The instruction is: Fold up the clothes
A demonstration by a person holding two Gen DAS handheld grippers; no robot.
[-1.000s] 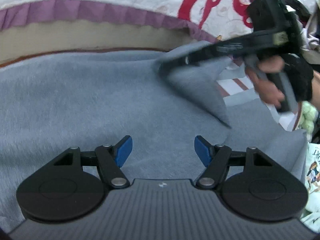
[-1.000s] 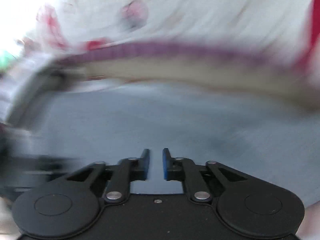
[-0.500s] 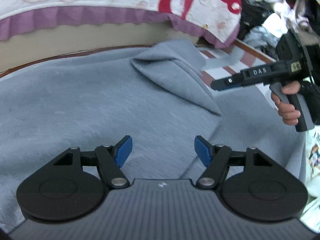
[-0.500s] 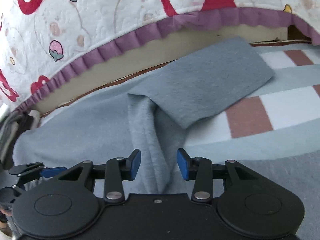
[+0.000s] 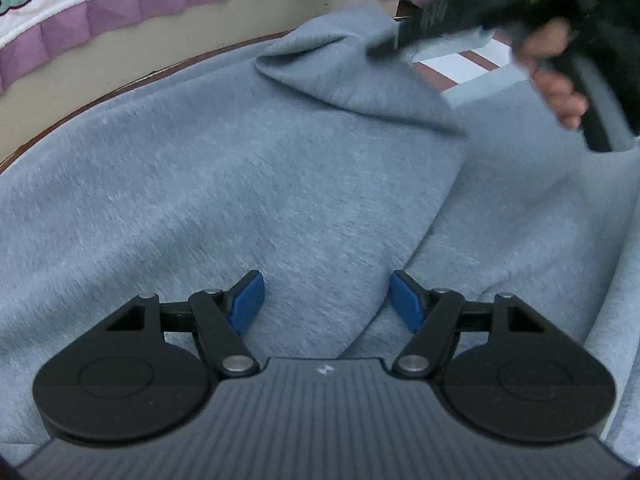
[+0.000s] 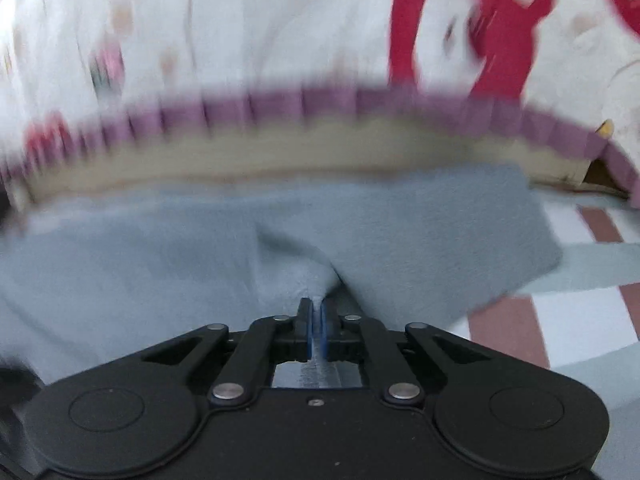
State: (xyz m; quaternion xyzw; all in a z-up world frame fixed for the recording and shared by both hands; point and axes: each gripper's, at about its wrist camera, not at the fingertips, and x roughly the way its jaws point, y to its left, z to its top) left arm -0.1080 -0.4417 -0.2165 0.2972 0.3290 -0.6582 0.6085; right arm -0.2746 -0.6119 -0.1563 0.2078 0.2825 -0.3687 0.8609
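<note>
right tongs [image 6: 316, 316] are pinched tight on a small peak of the grey garment [image 5: 248, 184], the blue pads nearly meeting with a sliver of cloth between them. left tongs [image 5: 323, 300] stand wide apart, gripping nothing, low over the broad flat middle of the cloth. in the left view the right tongs show blurred at the upper right, carried by a hand [image 5: 556, 80], their tips at the garment's far edge.

the garment lies spread over a checked sheet [image 6: 512, 320] in red, white and pale blue, just below a quilt [image 6: 280, 40] with a purple frill. it is not a neat packet: most of it lies open and flat under the left tongs. at the far side a flap [image 5: 352, 68] is turned over onto the body, with a long diagonal crease running from it toward the left tongs. in the right view a rectangular panel, perhaps a sleeve or leg, sticks out to the right over the sheet, with the pinch at the place where it meets the body.

my judgement: folding is partway, with one turned-over flap showing and the large spread still to be brought in. whether the pinched part is being laid over or pulled back out, i cannot tell; blur in the right view suggests fast motion.
</note>
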